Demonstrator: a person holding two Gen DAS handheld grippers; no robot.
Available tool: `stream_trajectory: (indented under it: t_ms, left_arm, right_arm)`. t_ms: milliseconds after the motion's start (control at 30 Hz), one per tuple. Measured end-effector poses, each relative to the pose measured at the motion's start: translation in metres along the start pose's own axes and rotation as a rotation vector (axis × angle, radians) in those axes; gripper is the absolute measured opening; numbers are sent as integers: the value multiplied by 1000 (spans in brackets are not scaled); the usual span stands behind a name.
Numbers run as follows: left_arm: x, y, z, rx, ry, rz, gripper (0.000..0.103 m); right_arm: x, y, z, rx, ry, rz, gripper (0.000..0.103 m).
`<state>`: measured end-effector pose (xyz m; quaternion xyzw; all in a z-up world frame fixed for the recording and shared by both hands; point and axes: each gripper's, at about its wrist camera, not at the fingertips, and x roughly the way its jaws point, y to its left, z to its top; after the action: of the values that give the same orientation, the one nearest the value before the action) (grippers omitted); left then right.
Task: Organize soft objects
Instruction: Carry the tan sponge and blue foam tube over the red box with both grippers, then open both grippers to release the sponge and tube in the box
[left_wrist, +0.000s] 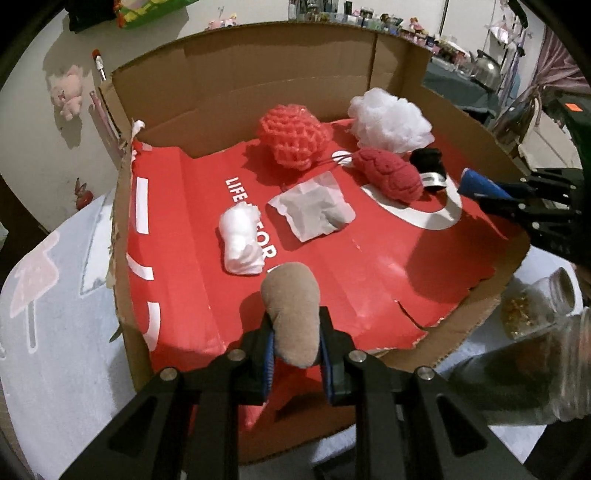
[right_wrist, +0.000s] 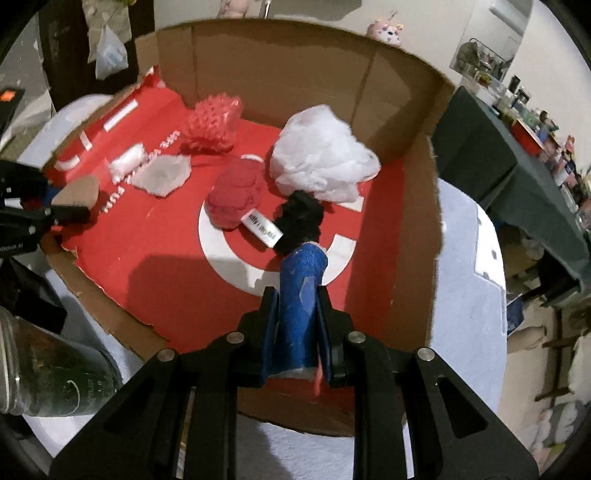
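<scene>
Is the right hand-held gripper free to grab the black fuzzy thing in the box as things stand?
Probably not yet: the right hand-held gripper is shut on a blue roll. The black fuzzy thing lies just ahead, uncovered.

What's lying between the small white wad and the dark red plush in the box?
A flat white paper packet lies between the small white wad and the dark red plush, clearest in the left wrist view.

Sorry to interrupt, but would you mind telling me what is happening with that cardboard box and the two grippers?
A person is sorting soft things into an open cardboard box. The left gripper holds a tan plush piece over the box's near edge, and the right gripper holds a blue roll. Already on the red floor lie a pink mesh ball, white stuffing, a red knitted piece, a black item and two smaller white pieces.
</scene>
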<state>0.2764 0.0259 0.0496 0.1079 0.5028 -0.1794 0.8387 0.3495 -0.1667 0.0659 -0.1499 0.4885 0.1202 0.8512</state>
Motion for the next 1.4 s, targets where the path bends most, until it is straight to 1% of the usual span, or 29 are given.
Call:
stream_trajectory:
  t_ms: [133,233,367,667,733,800,900,967,1033,1067,1133,1167,1200,1233,1267,1300,1367,1400]
  left_arm:
    - [7,2,1,6,19,26,23]
    - [9,1,2,17,23,38,25]
    - [12,0,3,22,29,51,28]
    - [14,-3,5,23,27,50,29]
    - [16,-3,6,25,27,47,31]
    - [16,-3,6,27,27,42,33]
    - [16,-2,7,25,26,32,36]
    - [15,-3,8,26,20,23,40]
    - [11,-4,7,27,8,17,47]
    - [8,-5,7,28,1,13,49]
    - [3,-8,6,31,-18,13,56]
    - [-1,-9,6,30,-29,14,57]
    - [-5,-9,5,27,-42,14,61]
    - [-9,-10,5,21,-56,13,65]
    - [-14,-10,5,16,-68,13,67]
    - [-20,-10,4,9,-84,13,69]
    - [-33,-12,1,-6,-118,10,72]
    - [-41,-13,-1,-17,-136,7,76]
  right_arm:
    - [13,1,1,-6,54,-12,19]
    - [17,-1,1,-8,60,-37,19]
    - [18,-1,1,-9,61,-33,19]
    - [19,2,1,-11,70,-42,21]
    - [20,4,0,-16,73,-37,22]
    - [21,5,0,-19,79,-27,26]
    - [20,7,0,-17,76,-23,29]
    - [19,7,0,-7,76,-12,30]
    - [16,7,0,2,73,-2,30]
    - [14,7,0,4,70,1,30]
    - [7,8,0,10,58,15,37]
    - [4,8,0,15,51,34,44]
    - [0,9,0,19,43,47,48]
    - [-5,11,-1,18,32,37,52]
    - [-12,13,-1,12,9,8,61]
    - [-17,15,-1,9,-9,-5,65]
    - [-31,15,-3,23,-38,1,65]
    - [-39,15,-4,35,-53,11,65]
